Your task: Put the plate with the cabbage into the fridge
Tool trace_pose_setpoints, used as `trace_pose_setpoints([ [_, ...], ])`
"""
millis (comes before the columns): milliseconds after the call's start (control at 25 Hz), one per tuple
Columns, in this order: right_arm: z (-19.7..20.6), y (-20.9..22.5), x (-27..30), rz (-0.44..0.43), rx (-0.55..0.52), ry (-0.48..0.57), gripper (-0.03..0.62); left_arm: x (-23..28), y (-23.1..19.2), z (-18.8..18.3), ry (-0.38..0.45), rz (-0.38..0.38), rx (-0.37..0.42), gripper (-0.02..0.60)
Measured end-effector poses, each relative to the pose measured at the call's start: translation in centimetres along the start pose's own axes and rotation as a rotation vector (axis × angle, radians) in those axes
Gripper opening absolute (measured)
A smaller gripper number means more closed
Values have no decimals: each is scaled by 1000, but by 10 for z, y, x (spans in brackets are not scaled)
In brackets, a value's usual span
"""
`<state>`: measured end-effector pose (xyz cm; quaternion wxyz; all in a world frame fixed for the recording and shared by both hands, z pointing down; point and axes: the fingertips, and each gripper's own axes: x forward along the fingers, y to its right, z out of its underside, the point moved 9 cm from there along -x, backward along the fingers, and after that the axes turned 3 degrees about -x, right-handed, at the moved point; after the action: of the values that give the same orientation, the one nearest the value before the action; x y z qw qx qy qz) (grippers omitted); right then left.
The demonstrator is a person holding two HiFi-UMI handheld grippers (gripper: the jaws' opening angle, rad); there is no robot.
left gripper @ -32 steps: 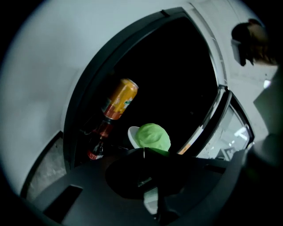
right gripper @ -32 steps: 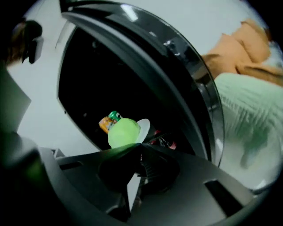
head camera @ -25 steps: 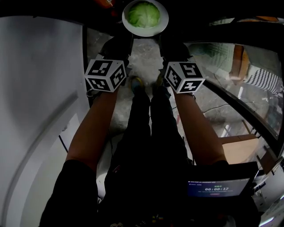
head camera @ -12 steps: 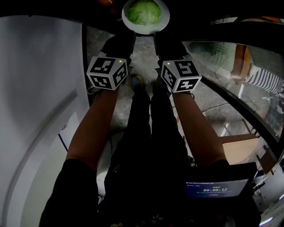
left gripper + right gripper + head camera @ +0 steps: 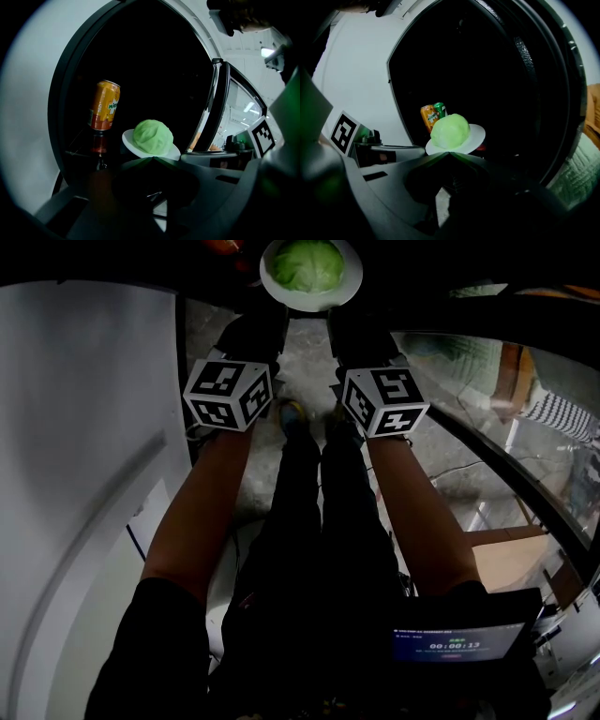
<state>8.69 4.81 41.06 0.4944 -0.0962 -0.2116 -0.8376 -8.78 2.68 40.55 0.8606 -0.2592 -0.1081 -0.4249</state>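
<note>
Both claws pinch the near rim of the plate (image 5: 349,282): left gripper (image 5: 267,317) on its left, right gripper (image 5: 345,317) on its right (jaws shut tight on it). Cabbage (image 5: 309,263) sits centred. Plate hangs at the fridge (image 5: 501,75) mouth, btwn frame edges. Orange can (image 5: 427,117) and green can (image 5: 439,110) stand behind-left w/ dark open room to their right. Grey floor (image 5: 309,362) below.

Dim exposure with fisheye bending at the edges. The cabbage (image 5: 153,137) is brightly lit against the black fridge interior (image 5: 154,70); below it, blurred shadow.
</note>
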Motion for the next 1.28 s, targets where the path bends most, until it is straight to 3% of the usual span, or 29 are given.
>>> trace_pose_setpoints([
  [640, -16, 8, 14, 3, 0, 9, 6, 12, -5, -16, 17, -15, -31, 3],
  [920, -23, 11, 23, 4, 19, 10, 6, 19, -10, -26, 12, -27, -114, 3],
  [1280, -24, 15, 24, 10, 23, 19, 5, 21, -12, -27, 21, -26, -119, 3],
])
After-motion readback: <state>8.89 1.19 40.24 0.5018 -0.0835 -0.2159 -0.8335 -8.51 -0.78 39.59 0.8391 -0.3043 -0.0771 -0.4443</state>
